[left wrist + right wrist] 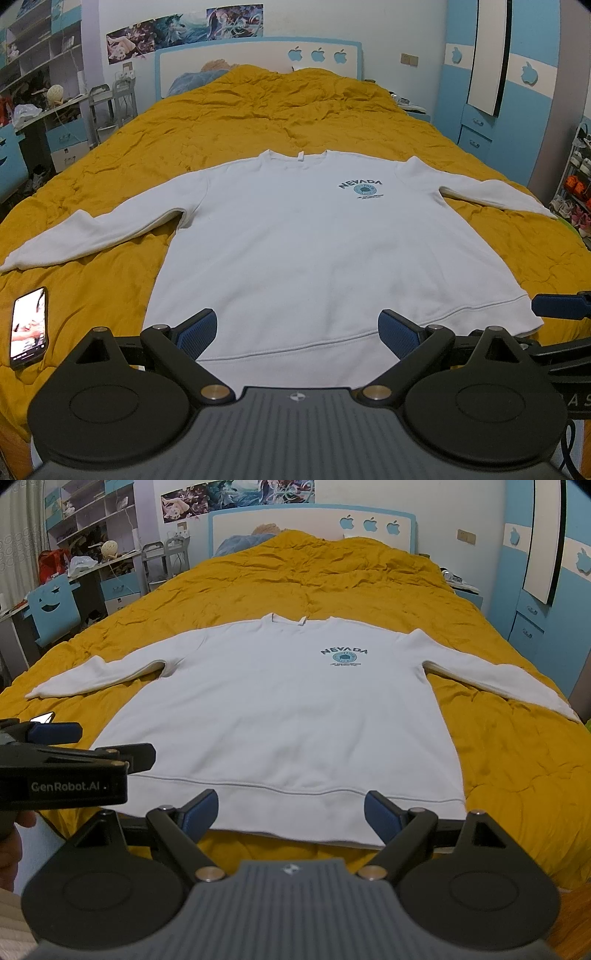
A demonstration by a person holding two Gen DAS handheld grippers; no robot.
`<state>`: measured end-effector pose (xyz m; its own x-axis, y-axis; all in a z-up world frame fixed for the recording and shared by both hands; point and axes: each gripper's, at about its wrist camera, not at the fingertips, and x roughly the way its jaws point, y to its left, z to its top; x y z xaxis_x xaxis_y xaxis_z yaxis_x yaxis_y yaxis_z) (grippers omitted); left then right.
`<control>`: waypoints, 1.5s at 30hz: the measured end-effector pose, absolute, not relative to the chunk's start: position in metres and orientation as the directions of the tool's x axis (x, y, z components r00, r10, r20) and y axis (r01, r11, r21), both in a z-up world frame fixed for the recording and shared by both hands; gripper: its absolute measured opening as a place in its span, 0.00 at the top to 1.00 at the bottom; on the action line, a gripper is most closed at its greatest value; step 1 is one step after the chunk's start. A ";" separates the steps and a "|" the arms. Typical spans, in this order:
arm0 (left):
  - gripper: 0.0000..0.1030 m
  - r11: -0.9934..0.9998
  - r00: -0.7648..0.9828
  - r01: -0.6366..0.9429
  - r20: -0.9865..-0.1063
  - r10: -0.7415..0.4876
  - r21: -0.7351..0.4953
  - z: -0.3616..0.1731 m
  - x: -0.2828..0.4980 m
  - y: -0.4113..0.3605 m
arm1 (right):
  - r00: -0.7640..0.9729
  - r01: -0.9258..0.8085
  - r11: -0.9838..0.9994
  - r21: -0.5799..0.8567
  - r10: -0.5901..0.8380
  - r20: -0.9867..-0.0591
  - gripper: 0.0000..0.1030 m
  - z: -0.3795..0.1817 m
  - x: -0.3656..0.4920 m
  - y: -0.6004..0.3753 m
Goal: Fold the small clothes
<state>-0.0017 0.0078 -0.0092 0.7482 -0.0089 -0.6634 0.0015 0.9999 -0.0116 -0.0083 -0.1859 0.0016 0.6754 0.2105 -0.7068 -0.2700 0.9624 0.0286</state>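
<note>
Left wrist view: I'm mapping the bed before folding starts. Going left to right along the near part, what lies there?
Phone → left sleeve cuff → sweatshirt hem → right tongs, at the sweatshirt's hem corner.

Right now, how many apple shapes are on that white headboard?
3. They sit in a row at the headboard's upper right: left apple, middle apple, right apple. More apple cutouts mark the blue wardrobe; none seem hidden on the headboard.
</note>
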 end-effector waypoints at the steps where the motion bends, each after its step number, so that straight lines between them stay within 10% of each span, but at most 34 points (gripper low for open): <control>1: 0.00 1.000 0.748 0.001 -0.664 -0.008 -0.011 -0.010 -0.002 0.009 | 0.672 -0.272 0.962 0.030 0.212 -0.709 0.20 0.001 -0.008 -0.185; 21: 0.00 0.996 0.799 -0.072 -0.601 0.023 -0.058 0.005 0.053 0.058 | 0.721 -0.304 0.951 0.055 0.267 -0.639 0.20 0.013 0.043 -0.189; 38: 0.00 0.673 0.713 -0.645 -0.601 0.361 -0.362 -0.026 0.104 0.317 | 0.772 -0.299 0.954 -0.007 0.237 -0.590 0.22 -0.008 0.203 -0.159; 45: 0.00 0.375 0.596 -0.799 -0.706 0.383 -0.471 -0.063 0.085 0.419 | 0.708 -0.332 0.943 -0.028 0.230 -0.668 0.41 -0.036 0.244 -0.123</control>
